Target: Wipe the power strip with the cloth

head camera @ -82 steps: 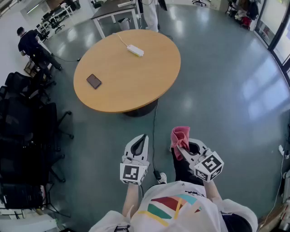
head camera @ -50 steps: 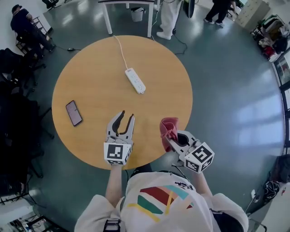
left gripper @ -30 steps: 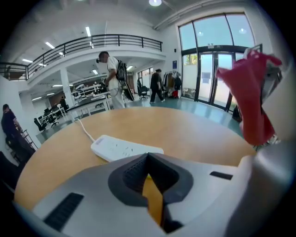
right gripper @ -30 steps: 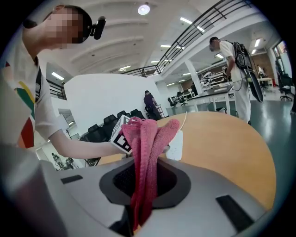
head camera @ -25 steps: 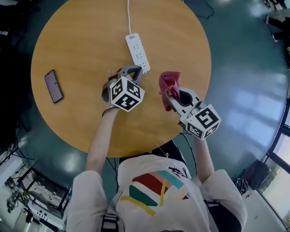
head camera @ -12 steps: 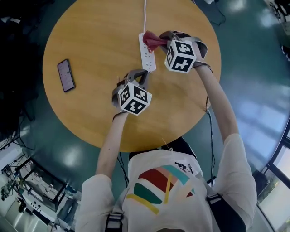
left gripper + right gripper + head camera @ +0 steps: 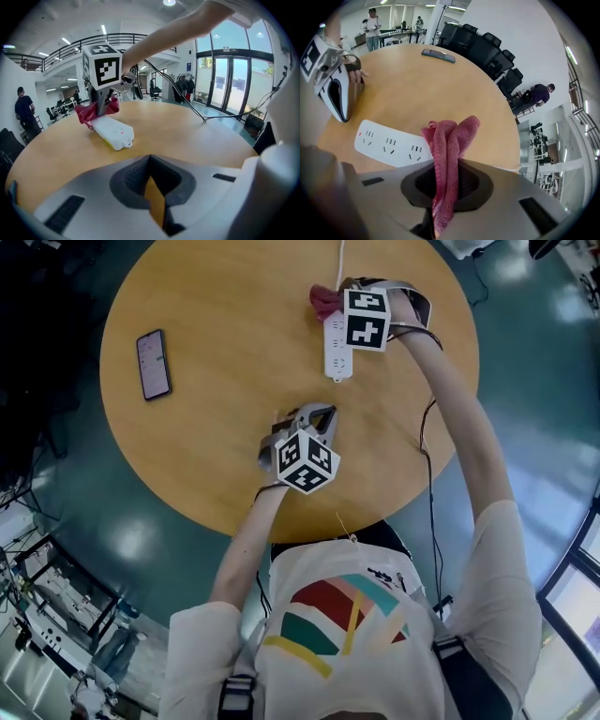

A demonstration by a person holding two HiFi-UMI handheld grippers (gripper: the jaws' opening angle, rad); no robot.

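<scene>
Two failure modes apply from this position: the power strip (image 7: pixel 337 346) may slide, and the cloth (image 7: pixel 324 302) may work out of its grip. Head view: the strip lies flat on the round table (image 7: pixel 216 456), towards its far side, with its white cord (image 7: pixel 340 254) running off the far edge; the right gripper (image 7: pixel 339 298) holds the cloth at the strip's far end, while the left gripper (image 7: pixel 314 416) hangs well short of the near end. Left gripper view: its jaws are closed on nothing, so the strip is unrestrained; wiping pressure along it is likely to push it across the wood or tug the cord. Right gripper view: the jaws clamp a narrow fold of the red cloth, its free tuft appearing to rest on the socket face. Drag on that tuft could pull the fold out, and too steep a descent could bring the bare jaw tips onto the sockets.
</scene>
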